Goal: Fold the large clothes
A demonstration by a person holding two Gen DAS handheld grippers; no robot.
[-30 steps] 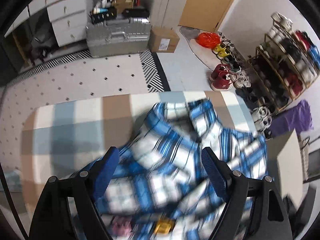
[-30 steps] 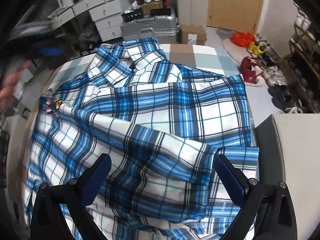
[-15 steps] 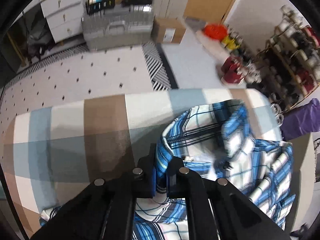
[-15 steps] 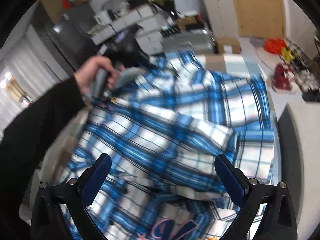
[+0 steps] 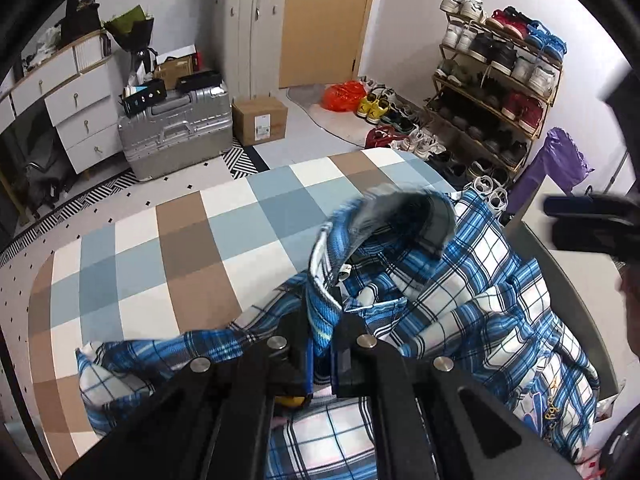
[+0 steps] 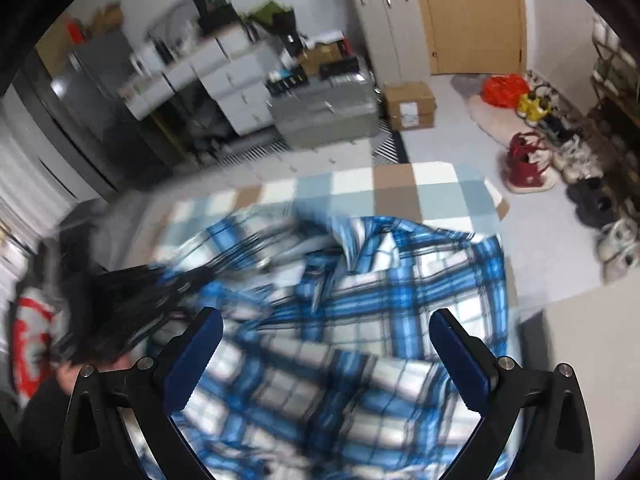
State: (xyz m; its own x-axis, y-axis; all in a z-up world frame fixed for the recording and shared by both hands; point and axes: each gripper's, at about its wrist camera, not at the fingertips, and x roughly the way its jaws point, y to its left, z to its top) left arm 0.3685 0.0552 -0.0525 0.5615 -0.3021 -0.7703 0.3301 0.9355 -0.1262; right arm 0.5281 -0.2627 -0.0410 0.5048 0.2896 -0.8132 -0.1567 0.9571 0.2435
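The left gripper (image 5: 322, 344) is clamped on a raised fold of the blue plaid shirt (image 5: 472, 292), which lies rumpled on the checked bed cover (image 5: 192, 240); the right gripper (image 6: 325, 354) hovers above the shirt (image 6: 360, 320), fingers spread wide apart

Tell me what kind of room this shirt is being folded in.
Most likely a lived-in bedroom. The plaid shirt lies on a bed with a checked cover. Around it stand a full shoe rack, a white chest of drawers and a silver suitcase on the floor.
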